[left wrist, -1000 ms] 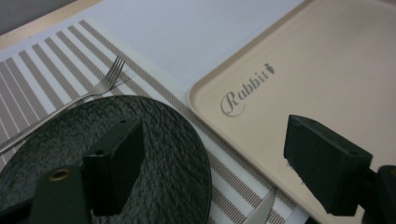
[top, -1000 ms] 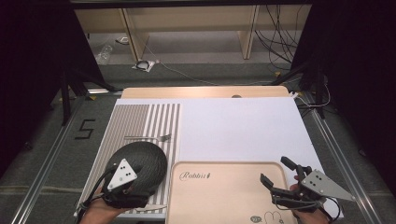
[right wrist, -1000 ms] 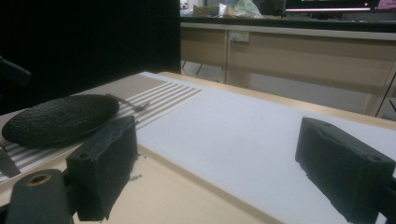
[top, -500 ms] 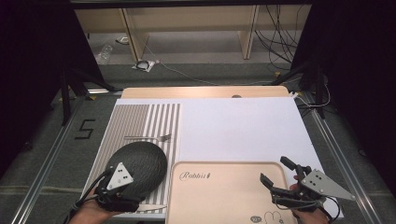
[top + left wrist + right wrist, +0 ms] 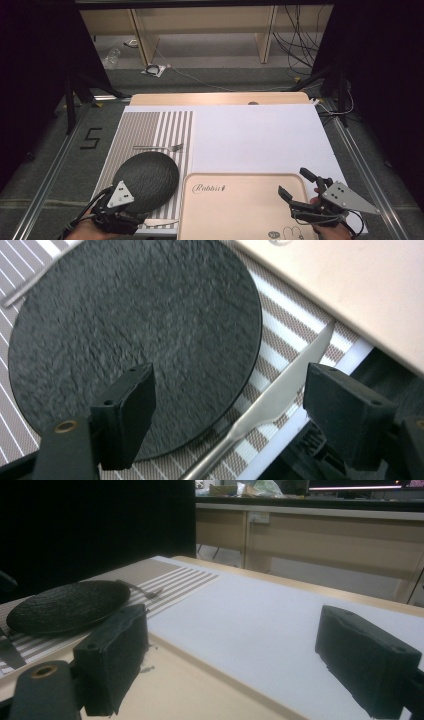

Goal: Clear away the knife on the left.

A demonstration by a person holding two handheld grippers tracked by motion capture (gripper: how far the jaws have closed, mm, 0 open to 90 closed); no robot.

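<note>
The left gripper [image 5: 131, 209] hovers with jaws spread wide and empty over the near edge of the single black plate [image 5: 146, 177] and the one knife [image 5: 280, 402] beside it on the striped placemat [image 5: 150, 130], apparently lined up to pick one. One fork [image 5: 159, 147] lies beyond the plate. Over the one wooden tray [image 5: 240, 200], the right gripper [image 5: 300, 187] waits, likewise wide open and empty.

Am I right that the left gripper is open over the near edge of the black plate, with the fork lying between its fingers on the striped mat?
Not quite: it is the knife, not the fork, that lies between the fingers, as the left gripper view shows. The fork lies beyond the black plate in the high view. The left gripper is indeed open over the plate's near edge on the striped mat.
</note>
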